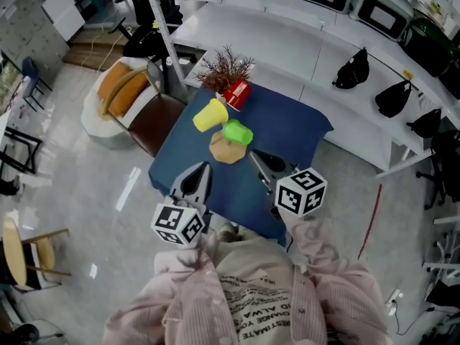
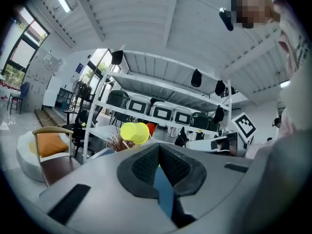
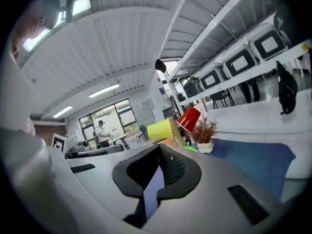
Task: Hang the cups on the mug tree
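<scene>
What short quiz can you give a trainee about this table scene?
1. True or false: the right gripper holds a cup.
2. Which cup is nearest the plant? A: the red cup. B: a purple cup. C: a white cup.
3. Fill in: the tablecloth is ___.

Key: 1 false, its jaws are shut on nothing. 2 A. 3 blue.

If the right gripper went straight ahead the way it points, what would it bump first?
The right gripper would likely meet the green cup first, low on the mug tree; depth is unclear, so maybe the tree's base.
</scene>
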Demonstrator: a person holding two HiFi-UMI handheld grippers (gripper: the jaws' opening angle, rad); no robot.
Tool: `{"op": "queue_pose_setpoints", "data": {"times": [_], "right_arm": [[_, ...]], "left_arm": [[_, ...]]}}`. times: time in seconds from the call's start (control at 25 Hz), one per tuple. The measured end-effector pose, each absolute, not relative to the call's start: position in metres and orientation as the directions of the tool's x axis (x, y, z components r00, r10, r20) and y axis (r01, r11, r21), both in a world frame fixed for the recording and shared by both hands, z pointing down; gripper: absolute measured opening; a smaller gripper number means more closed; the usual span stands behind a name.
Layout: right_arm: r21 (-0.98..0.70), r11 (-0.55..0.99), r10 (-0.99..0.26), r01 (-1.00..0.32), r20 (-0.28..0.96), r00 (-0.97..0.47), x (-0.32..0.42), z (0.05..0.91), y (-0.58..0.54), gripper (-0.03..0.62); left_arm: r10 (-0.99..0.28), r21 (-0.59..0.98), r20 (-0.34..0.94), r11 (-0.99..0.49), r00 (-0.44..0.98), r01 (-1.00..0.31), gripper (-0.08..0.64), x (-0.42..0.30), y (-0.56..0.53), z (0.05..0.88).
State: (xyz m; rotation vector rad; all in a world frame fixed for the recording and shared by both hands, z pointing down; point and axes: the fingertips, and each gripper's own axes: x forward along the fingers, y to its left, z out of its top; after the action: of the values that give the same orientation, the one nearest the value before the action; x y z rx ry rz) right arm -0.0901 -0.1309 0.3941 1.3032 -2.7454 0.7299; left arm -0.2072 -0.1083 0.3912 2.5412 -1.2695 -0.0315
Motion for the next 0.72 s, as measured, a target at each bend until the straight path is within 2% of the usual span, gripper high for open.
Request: {"op": "queue_pose_setpoints", "data": {"times": [0.24,0.72], "right_arm": [[-0.277,0.522,-0.805,-0.806,0.153,-0.574,-0.072,0.377,-0.124,0.0],[-0.187,0.454,-0.877,-0.871,0.082,-0.474,-0.049,0.349,-0.119,0.0]], "left_arm": [[-0.786,0.25,0.087,-0.578,0.612,-0.777,-0.002,-0.209,-0.111,0.379],[-0.803,0.21,0.057,-0.572,0.593,-0.793,-0.002,-0.23,-0.119,0.367]]}}
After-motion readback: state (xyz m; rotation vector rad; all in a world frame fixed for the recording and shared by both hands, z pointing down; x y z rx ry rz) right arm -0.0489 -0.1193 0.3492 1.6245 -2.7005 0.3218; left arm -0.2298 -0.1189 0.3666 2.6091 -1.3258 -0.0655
